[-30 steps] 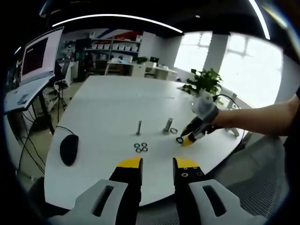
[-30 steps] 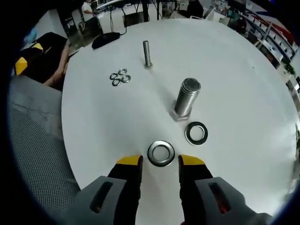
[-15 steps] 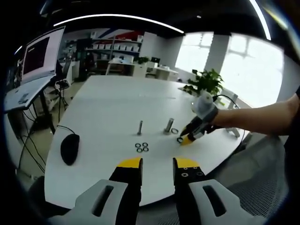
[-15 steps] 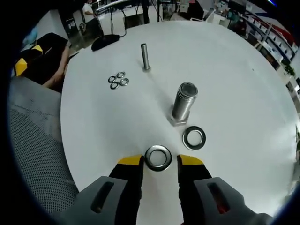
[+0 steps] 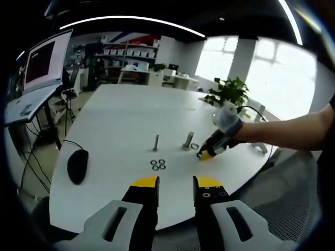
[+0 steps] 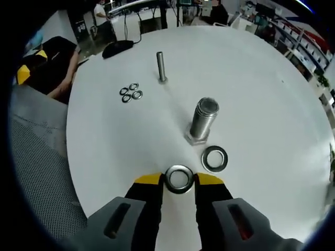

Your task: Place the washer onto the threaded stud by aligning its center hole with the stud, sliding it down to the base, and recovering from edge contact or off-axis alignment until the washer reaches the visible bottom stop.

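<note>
Between the yellow-tipped fingers of the right gripper (image 6: 179, 180) lies a washer (image 6: 179, 178), flat on the white surface (image 6: 261, 94); the fingertips sit close on either side of its rim, though whether they actually press it I cannot tell. Just beyond it stands the thick threaded stud (image 6: 201, 120), upright on its hexagonal base, with open surface between washer and stud. A second washer (image 6: 214, 158) lies flat beside the stud's base, to the right in the right gripper view and apart from the first. Farther off stands a thin stud (image 6: 161, 67), also upright, and near it a cluster of four small washers (image 6: 131, 92) touching one another. A black mouse (image 6: 116, 46) rests at the far edge.

From the left gripper view, the left gripper (image 5: 175, 182) hangs over the near edge of the surface, its fingers spread with nothing between them. Across the surface a person's arm (image 5: 293, 130) reaches in, holding the right gripper down by the thick stud. A potted plant (image 5: 229, 90) stands behind, and a monitor (image 5: 46, 60) to the left.
</note>
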The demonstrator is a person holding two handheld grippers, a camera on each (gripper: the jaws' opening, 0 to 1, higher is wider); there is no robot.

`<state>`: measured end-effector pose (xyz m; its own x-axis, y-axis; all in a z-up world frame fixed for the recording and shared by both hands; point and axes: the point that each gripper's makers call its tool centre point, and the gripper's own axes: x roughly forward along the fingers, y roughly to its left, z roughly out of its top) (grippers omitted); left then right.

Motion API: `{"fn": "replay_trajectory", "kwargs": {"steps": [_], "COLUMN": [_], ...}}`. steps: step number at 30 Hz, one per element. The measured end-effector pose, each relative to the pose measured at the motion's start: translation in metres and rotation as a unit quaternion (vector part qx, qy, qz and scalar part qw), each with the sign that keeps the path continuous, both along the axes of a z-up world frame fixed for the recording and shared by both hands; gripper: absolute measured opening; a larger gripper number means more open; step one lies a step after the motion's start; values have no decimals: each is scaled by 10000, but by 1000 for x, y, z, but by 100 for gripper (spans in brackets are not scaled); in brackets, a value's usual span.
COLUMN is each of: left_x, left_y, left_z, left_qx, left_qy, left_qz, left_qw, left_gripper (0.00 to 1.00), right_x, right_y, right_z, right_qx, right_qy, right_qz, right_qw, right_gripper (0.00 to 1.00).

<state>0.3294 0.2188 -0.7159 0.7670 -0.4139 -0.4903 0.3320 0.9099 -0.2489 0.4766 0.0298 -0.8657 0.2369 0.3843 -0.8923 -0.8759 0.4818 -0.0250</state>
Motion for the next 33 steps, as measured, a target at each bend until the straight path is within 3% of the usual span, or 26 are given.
{"fn": "replay_trajectory", "kwargs": {"steps": [1,2,3,5,6,24,33], "left_x": [0,0,0,0,0,0,0], "left_y": [0,0,0,0,0,0,-1], "left_z": [0,0,0,0,0,0,1], "left_qx": [1,0,-1,-1,2,-13,-21], "left_qy": [1,1,-1,-1,2,-18,-27], "left_qz": [-2,-3,-3,-4,-7,-1,-19], "left_qw": [10000,10000,10000,10000,10000,10000,10000], "left_gripper": [24,24,24,24,24,24,24], "right_x": [0,-2,4,0,-2,-9,-14], "right_y": [1,-1,-2,-7,-7,-9,-21], "right_z": [1,1,2,-3,-3,1,5], "right_qx": [21,-53,-51,-119,8,-17,-69], "right_qy": [-19,-3,-150,8,34,140,233], "right_qz": [-3,212,120,93,-151,-37,-113], "right_qw": [10000,9998,9998,9999,9999,9999,9996], "right_gripper": [17,3,3,4,5,11,21]}}
